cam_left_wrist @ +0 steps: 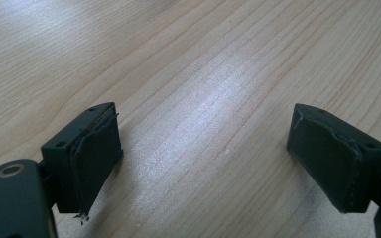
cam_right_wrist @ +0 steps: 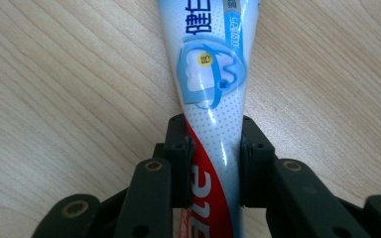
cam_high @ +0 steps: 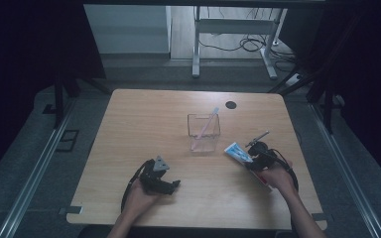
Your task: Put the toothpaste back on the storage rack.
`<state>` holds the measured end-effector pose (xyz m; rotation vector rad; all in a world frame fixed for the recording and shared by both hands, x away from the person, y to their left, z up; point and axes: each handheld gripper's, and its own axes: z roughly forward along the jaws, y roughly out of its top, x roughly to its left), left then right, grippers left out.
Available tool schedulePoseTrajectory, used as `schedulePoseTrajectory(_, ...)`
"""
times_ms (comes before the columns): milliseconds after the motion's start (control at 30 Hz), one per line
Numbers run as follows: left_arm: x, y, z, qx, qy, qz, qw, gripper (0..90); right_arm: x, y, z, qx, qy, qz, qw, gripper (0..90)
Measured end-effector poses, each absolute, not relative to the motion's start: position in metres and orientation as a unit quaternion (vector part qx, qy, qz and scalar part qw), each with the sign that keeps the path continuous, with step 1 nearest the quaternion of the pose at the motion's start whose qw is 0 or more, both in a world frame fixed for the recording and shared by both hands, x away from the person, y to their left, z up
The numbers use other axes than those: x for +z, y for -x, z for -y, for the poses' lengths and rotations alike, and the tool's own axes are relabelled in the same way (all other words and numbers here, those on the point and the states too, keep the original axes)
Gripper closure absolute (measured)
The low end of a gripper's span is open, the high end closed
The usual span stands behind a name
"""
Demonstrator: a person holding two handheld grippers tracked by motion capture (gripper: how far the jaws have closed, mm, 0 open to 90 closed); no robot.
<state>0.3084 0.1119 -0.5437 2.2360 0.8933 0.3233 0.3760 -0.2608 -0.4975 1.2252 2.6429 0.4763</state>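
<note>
Right gripper [cam_right_wrist: 213,163]: my jaws clamped on the toothpaste tube [cam_right_wrist: 211,99], lying on the table [cam_high: 144,119] near the clear cup [cam_high: 203,131] | Left gripper [cam_left_wrist: 203,158]: wide, empty | Risk: soft tube may slip or squeeze out if I lift abruptly.

I see the toothpaste tube [cam_right_wrist: 212,94], white and pale blue with a red band and a tooth emblem, lying flat on the wooden table [cam_high: 144,119] at its right side, its flat crimped end toward the clear cup [cam_high: 204,132] nearby.
</note>
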Motion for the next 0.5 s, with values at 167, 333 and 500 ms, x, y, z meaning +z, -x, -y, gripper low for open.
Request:
schedulePoseTrajectory(167, -0.5437, -0.3084, -0.1119, 0.125, -0.863, -0.345, 0.349, 13.3, -0.4979, -0.3729, 0.2627, 0.175, -0.412, -0.889, 0.094, 71.6)
schedulePoseTrajectory(333, -0.5437, -0.3084, -0.1119, 0.125, -0.863, -0.344, 0.348, 13.3, -0.4982, -0.3695, 0.2657, 0.192, -0.415, -0.885, 0.089, 71.6)
schedulePoseTrajectory(500, -0.5436, -0.3084, -0.1119, 0.125, -0.863, -0.344, 0.348, 13.3, -0.4934, -0.3679, 0.269, 0.209, -0.417, -0.88, 0.088, 71.7)
